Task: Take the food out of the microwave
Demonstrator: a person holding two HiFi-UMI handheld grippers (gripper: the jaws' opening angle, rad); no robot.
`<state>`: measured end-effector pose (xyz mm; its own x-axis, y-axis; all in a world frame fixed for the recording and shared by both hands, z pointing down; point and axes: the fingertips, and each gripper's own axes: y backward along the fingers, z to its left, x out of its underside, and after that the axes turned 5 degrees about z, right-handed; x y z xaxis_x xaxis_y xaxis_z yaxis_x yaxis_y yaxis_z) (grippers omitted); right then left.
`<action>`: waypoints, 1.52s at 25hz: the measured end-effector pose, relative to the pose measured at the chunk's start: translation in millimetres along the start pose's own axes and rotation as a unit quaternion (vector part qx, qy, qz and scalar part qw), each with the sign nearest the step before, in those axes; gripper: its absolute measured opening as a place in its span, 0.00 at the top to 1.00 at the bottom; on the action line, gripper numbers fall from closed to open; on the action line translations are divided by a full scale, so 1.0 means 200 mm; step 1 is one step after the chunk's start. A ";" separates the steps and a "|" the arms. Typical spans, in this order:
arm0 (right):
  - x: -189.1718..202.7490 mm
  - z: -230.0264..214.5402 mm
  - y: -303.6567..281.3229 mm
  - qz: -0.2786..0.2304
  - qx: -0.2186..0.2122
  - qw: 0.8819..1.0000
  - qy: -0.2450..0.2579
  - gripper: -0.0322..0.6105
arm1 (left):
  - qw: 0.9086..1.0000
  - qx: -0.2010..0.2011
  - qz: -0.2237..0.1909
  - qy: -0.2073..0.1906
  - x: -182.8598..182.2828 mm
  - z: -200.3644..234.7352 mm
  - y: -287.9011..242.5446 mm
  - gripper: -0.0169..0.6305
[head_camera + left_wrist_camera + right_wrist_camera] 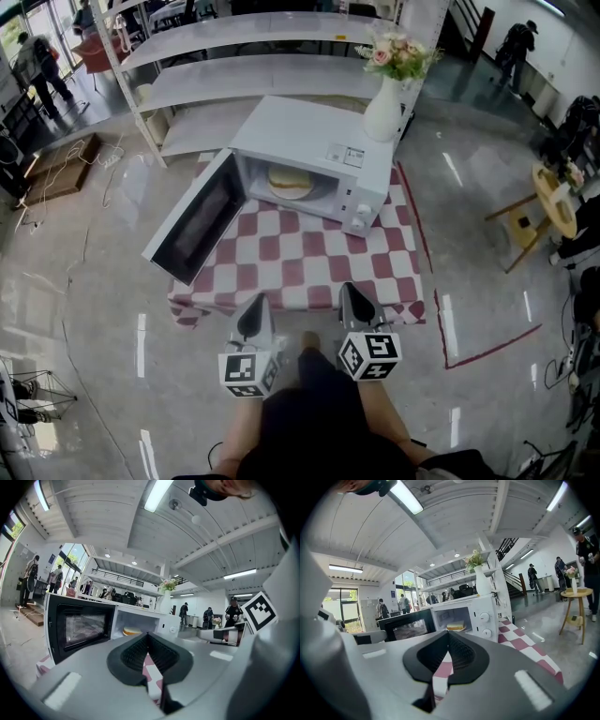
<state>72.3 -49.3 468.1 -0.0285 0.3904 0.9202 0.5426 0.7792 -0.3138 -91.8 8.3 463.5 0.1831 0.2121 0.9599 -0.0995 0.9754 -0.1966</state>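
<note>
The microwave (pixel 309 150) stands on the checked table (pixel 300 267) with its door (pixel 197 217) swung fully open to the left. The food (pixel 291 181), a pale round item on a plate, sits inside the cavity, untouched. A white vase (pixel 382 111) of flowers stands at the microwave's far right corner. The left gripper (pixel 147 641) and right gripper (pixel 449 637) hover at the table's near edge, well short of the microwave. Both sets of jaws are clenched together with nothing between them.

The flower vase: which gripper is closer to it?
Right. In the head view the right gripper sits nearly straight below the vase; the left gripper is farther to the left.
</note>
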 end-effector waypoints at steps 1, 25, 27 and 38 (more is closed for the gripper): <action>-0.01 -0.01 -0.02 0.001 -0.001 1.000 0.000 0.95 | 1.000 -0.001 0.001 -0.001 0.00 0.00 -0.02 0.96; -0.22 -0.23 -0.57 0.015 -0.021 1.000 0.008 0.95 | 1.000 -0.023 0.015 0.002 -0.07 0.12 -0.59 0.96; -0.24 -0.25 -0.61 0.013 -0.023 1.000 0.007 0.95 | 0.999 -0.027 0.017 0.002 -0.07 0.14 -0.63 0.96; -0.28 -0.31 -0.80 0.014 -0.026 1.000 0.002 0.95 | 0.998 -0.049 0.027 0.000 -0.08 0.22 -0.82 0.96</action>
<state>39.2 -227.6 481.2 -0.0090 0.4104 0.9119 0.5862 0.7409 -0.3277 -121.7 -158.5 489.4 0.1801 0.2650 0.9473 -0.0139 0.9636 -0.2670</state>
